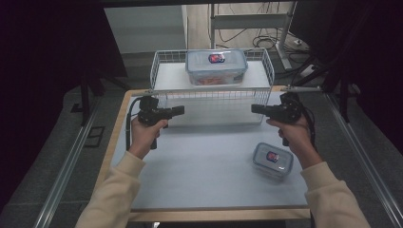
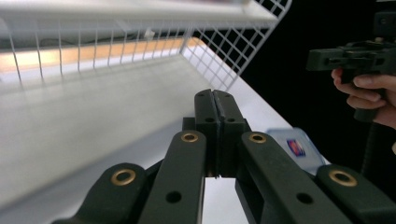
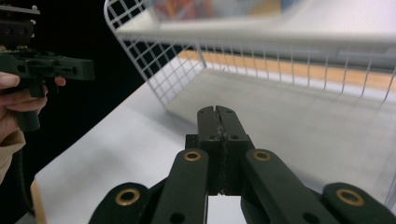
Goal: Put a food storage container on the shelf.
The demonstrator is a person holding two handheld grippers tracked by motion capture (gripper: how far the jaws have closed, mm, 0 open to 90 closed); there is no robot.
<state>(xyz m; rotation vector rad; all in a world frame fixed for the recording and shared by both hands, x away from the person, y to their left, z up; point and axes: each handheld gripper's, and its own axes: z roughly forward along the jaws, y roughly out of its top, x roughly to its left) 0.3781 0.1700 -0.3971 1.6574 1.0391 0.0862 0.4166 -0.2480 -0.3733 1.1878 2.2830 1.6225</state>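
The small container (image 1: 272, 160) is lying flat on the worktop (image 1: 204, 156) near its front right corner, turned slightly askew to the worktop edges. It is a clear rectangular box with rounded corners, closed by a clear lid with latch flaps, and it is carrying a red and blue label at the lid's centre. In the left gripper view, one blurred corner of this container (image 2: 294, 142) is showing beside the worktop edge. The large container (image 1: 216, 66), of the same clear latched type and label, is sitting flat on the upper level of the white wire basket (image 1: 164, 71) at the worktop's far side.
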